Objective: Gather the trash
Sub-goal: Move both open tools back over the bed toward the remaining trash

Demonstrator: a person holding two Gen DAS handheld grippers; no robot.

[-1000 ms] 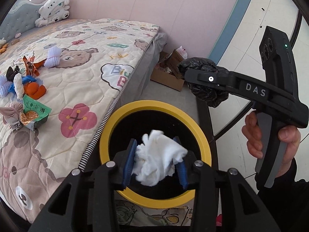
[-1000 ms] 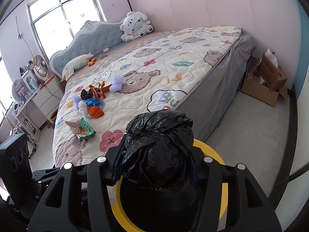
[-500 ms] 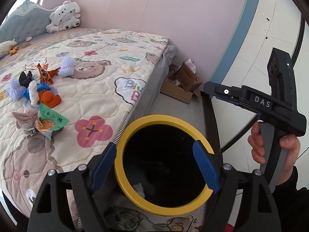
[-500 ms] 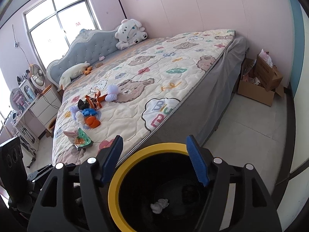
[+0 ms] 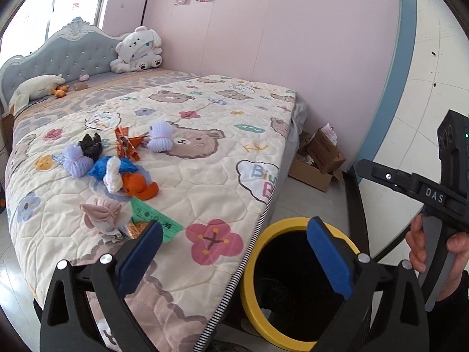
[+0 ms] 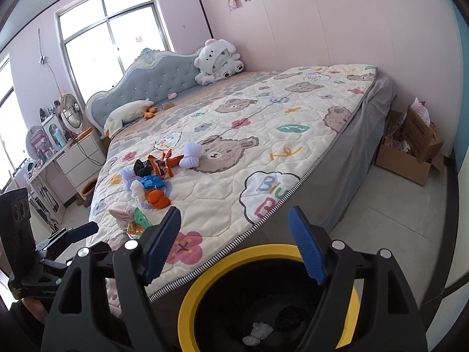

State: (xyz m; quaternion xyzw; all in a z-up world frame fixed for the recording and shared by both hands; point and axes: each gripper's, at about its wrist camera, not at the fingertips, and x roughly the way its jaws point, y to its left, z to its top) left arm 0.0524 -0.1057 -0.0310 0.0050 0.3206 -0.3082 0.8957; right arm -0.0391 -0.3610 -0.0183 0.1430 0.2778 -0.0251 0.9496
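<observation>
The yellow-rimmed black bin (image 6: 187, 302) stands on the floor against the bed's corner. A white tissue wad (image 6: 258, 333) and a black bag (image 6: 293, 314) lie at its bottom. My right gripper (image 6: 234, 240) hovers above the rim, jaws opening, nothing between them. My left gripper (image 5: 234, 246) is over the bed edge beside the bin (image 5: 252, 278), jaws still opening wide and empty. On the quilt lie several pieces of trash: a green packet (image 5: 152, 217), a pink rag (image 5: 102, 214), an orange lump (image 5: 139, 186), a blue wrapper (image 5: 101, 168), an orange foil wrapper (image 5: 127, 146) and a lilac net (image 5: 159, 138).
A cardboard box (image 5: 316, 161) with clutter sits on the floor by the pink wall. A white plush toy (image 5: 137, 50) leans on the headboard. A fan (image 6: 70, 114) and white drawers (image 6: 82, 158) stand beyond the bed. A hand (image 5: 425, 246) grips the right tool.
Both grippers opened; the white tissue and the black bag dropped into the bin. The left gripper swung left and up toward the bed, and the right one rose a little.
</observation>
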